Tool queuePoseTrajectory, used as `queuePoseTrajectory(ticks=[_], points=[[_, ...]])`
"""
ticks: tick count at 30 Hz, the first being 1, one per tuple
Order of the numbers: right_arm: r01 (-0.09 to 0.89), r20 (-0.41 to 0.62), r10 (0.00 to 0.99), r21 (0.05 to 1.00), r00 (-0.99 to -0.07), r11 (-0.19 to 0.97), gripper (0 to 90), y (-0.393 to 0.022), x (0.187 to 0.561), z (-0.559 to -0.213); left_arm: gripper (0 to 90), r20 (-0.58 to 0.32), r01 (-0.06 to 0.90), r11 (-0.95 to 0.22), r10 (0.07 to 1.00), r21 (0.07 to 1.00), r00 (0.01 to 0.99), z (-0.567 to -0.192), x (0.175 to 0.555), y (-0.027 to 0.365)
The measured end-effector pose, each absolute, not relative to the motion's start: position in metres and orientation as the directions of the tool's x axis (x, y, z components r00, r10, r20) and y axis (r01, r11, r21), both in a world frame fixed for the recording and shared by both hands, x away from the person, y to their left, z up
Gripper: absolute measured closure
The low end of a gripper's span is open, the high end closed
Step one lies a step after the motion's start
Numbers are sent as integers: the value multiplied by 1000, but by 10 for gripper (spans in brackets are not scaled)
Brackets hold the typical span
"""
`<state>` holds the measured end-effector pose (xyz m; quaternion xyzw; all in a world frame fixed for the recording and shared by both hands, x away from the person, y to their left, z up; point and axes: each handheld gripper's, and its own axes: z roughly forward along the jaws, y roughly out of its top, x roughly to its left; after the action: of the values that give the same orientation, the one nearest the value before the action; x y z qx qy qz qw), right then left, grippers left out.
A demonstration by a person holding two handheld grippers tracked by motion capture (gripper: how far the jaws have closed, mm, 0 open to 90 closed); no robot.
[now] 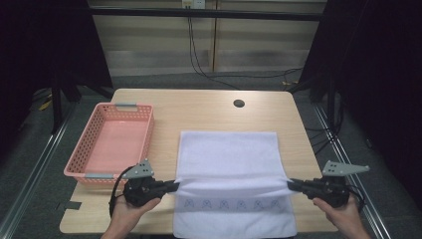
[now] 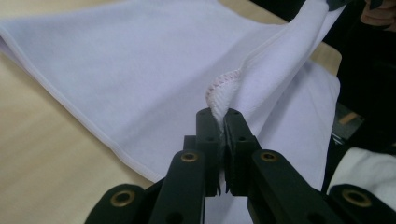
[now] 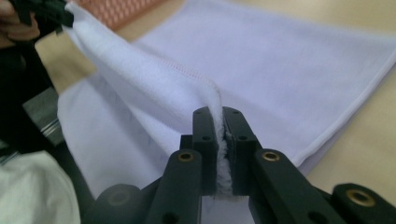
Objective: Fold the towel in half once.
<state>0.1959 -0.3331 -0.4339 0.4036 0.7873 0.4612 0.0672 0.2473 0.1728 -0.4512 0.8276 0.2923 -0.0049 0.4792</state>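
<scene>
A white towel [image 1: 228,154] lies on the wooden table [image 1: 199,107], its near part hanging over the front edge and showing a row of pale blue motifs. My left gripper [image 1: 175,185] is shut on the towel's left corner [image 2: 223,95], and my right gripper [image 1: 290,184] is shut on its right corner [image 3: 217,105]. Between them a fold of the towel is lifted off the table and stretched taut. In the left gripper view the stitched hem sits pinched between the black jaws. The right gripper view has the terry edge squeezed between its jaws.
A pink plastic basket [image 1: 94,149] with grey handles stands empty at the table's left, close to my left hand. A round cable hole [image 1: 239,103] sits at the back of the table. Dark curtains and floor rails flank the table on both sides.
</scene>
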Motion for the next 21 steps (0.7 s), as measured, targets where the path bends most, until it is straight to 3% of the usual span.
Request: queuePoseTrajectory(ticks=[5,9,14,16,21], points=[[627,286,694,719,-661,301,838,-331,193,-466,859,-302,505,-422,460,753,835,-469,244,164],[610,275,675,723,-684,324,835,-333,182,-462,858,-338,515,-422,427,746,839,-470,237,168],[612,281,666,717,-691,333,781,-334,171,-464,815,-312,487,-485,398,726,863,-474,228,170],[605,252,662,700,-706,379,779,-330,162,-463,798,-303,441,-516,333,734,893,-464,229,173],[610,269,636,682,-723,404,738,-328,151,-461,790,-328,428,-570,276,702,904,-464,228,171]])
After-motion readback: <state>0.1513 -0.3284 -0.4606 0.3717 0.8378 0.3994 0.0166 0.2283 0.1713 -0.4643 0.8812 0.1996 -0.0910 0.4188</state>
